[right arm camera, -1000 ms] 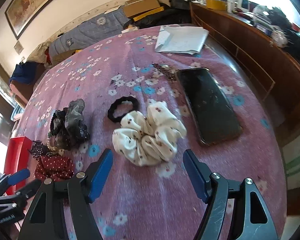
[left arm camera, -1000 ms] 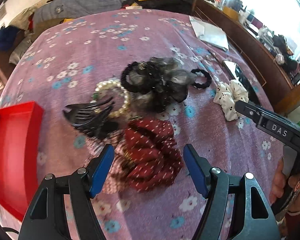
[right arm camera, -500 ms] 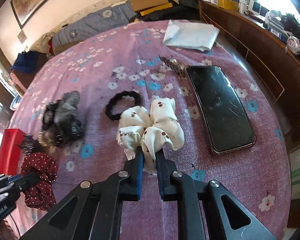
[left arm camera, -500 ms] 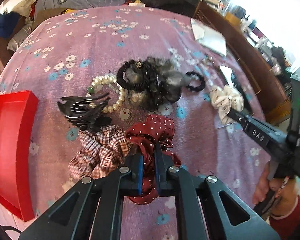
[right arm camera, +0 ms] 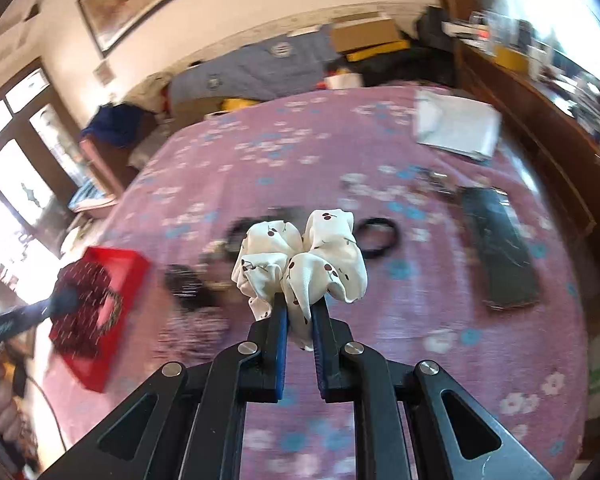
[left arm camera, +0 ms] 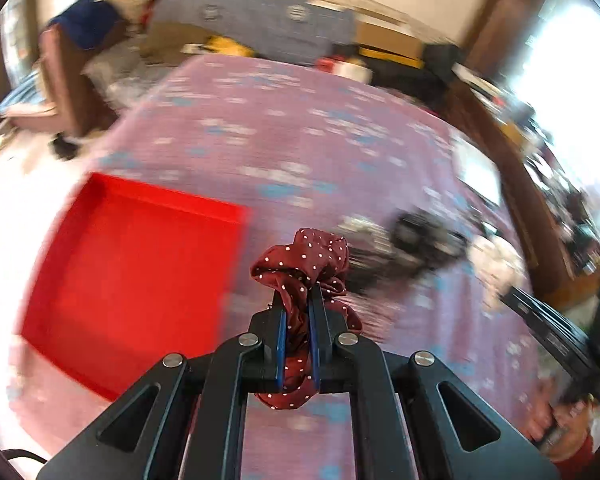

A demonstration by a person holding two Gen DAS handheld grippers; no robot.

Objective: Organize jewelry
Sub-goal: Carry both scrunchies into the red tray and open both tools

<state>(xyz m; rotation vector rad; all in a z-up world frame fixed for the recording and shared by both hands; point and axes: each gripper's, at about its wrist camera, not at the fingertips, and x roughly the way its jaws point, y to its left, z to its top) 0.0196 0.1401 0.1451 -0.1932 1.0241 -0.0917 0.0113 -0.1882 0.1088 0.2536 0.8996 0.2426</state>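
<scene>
My left gripper [left arm camera: 297, 294] is shut on a dark red scrunchie with white dots [left arm camera: 304, 258], lifted off the bed just right of the red tray [left arm camera: 112, 264]. In the right wrist view that scrunchie [right arm camera: 86, 304] hangs over the tray [right arm camera: 134, 268] at the left. My right gripper [right arm camera: 299, 304] is shut on a white scrunchie with cherry print [right arm camera: 304, 260], held above the purple flowered bedspread [right arm camera: 380, 320]. A blurred heap of dark hair accessories [left arm camera: 416, 244] lies to the right of the left gripper.
A black hair tie [right arm camera: 378, 238], a dark phone [right arm camera: 498, 256], keys [right arm camera: 436, 180] and white papers [right arm camera: 456, 128] lie on the right of the bed. A wooden shelf [right arm camera: 540, 120] runs along the right side. Boxes and clothes are piled at the far end.
Both grippers closed on their scrunchies and lifted them off the bed. The left one swung left toward the red tray; the right one also rose and shifted left.
</scene>
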